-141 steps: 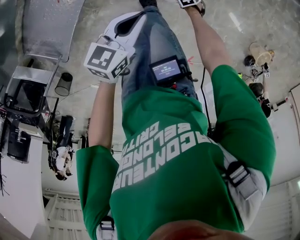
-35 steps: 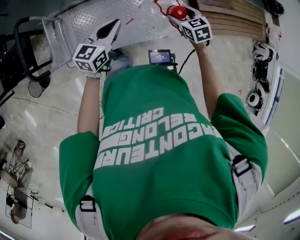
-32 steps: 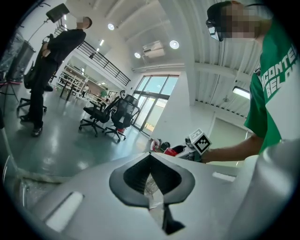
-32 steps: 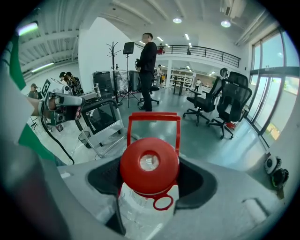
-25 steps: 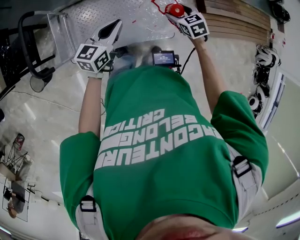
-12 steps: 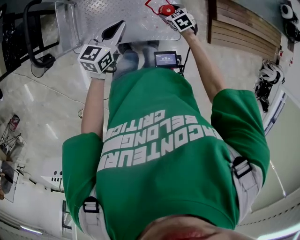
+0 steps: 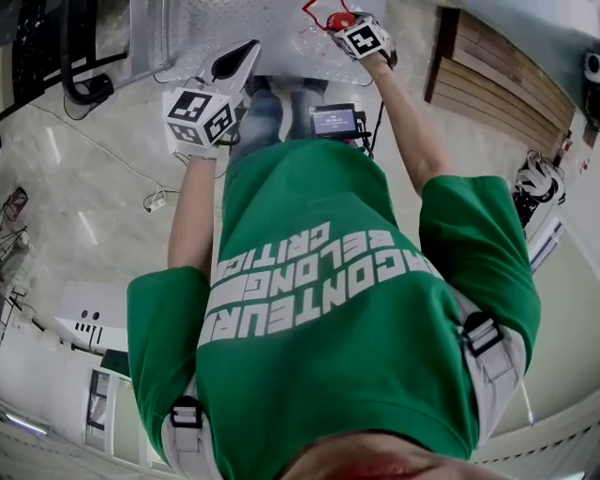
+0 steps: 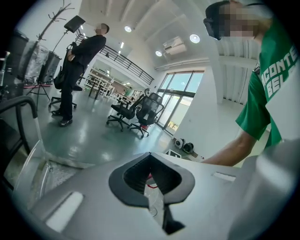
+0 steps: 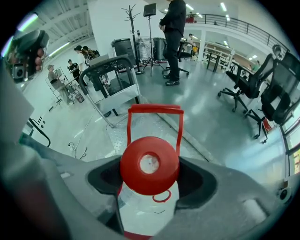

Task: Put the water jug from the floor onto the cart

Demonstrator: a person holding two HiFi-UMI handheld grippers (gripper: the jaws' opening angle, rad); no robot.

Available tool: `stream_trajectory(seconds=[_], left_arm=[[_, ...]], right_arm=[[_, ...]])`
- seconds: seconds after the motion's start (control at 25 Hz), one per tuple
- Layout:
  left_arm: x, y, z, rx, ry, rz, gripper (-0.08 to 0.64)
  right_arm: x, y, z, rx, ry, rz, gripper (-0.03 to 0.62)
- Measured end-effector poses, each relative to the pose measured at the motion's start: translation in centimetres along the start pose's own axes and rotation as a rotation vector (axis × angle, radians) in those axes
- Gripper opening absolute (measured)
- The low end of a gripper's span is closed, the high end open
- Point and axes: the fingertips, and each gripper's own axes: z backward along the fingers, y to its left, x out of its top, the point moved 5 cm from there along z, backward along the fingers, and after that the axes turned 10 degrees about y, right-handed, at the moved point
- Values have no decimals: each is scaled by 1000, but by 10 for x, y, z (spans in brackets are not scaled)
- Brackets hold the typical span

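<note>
Our right gripper (image 9: 150, 186) clamps the clear, red-capped water jug (image 9: 149, 165) over the diamond-plate cart (image 7: 278, 31). Left gripper (image 8: 151, 174) closed, empty.

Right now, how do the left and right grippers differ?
The right gripper is shut on the jug; the left gripper is shut on nothing. In the head view the right gripper reaches farther over the cart than the left gripper. Both are the same white two-jaw design.

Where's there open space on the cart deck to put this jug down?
The cart deck looks bare from the water jug in the right tongs across to the cart handle. It's crowded at the near edge, by your legs.
</note>
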Motion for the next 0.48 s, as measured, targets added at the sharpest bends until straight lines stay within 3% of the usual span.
stream_trajectory(seconds=[0.48], left_arm=[[-14,10,12,91,3,55,15]], right_arm=[[-13,-5,-56,-15,167,4,301]])
